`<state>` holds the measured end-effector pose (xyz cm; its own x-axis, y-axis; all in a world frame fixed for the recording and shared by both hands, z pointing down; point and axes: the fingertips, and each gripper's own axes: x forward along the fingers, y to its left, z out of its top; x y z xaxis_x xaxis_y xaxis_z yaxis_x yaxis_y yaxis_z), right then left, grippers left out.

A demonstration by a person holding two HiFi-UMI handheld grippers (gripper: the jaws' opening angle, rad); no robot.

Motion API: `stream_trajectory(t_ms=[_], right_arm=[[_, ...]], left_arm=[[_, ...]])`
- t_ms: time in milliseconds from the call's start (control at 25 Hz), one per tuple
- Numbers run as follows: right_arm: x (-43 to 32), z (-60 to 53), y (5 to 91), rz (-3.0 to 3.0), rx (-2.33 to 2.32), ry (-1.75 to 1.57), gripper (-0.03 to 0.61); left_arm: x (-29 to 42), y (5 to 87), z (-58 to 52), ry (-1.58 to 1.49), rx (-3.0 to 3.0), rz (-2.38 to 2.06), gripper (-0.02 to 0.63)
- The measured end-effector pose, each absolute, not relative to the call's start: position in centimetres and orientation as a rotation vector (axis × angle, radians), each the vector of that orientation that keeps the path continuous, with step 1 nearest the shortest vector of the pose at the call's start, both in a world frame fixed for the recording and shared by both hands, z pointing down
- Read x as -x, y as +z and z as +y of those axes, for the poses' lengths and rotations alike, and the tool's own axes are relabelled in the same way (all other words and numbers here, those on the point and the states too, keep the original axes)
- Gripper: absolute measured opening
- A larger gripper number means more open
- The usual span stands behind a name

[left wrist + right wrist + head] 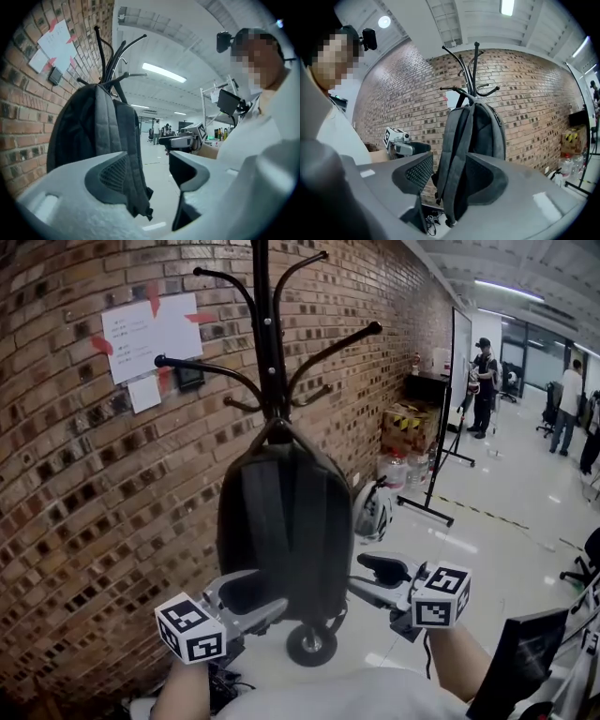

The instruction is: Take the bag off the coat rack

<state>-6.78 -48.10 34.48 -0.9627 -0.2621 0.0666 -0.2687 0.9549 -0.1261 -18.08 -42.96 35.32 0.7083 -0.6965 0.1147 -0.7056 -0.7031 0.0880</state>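
A dark grey backpack (286, 521) hangs by its top loop from a black coat rack (267, 334) in front of a brick wall. My left gripper (262, 592) is at the bag's lower left and my right gripper (361, 576) at its lower right; both point in toward it. In the left gripper view the left gripper (147, 161) is open, and a shoulder strap (133, 178) hangs by its left pad. In the right gripper view the right gripper (450, 159) is open, with a strap (452, 187) hanging loose between the pads. Neither gripper presses on the bag (89, 126) (483, 131).
Paper notices (150, 334) are taped to the brick wall. A white helmet (372, 510) hangs to the right of the bag, and a small wheel (311, 643) shows below it. A whiteboard stand (450, 381), boxes (408, 427) and people stand at the far right.
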Motion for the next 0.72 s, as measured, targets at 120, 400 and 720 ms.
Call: stream_trajectory(t_ms=[120,400,720], right_arm=[[7.1,-50.7,32.7,-3.067,-0.468,0.162,0.265],[7.9,-57.2,29.8,-3.082,-0.538,0.072,0.38],[11.4,-61.1,31.4,-3.031,-0.444,0.04,0.474]], left_arm=[[21.4,33.7,-45.0,0.094,-2.797,-1.214,0.306],[28.1,30.5,-50.6,0.138,-2.803,-1.367,0.396],[30.5,31.4,-55.6,0.229,-2.827,-1.214,0.483]])
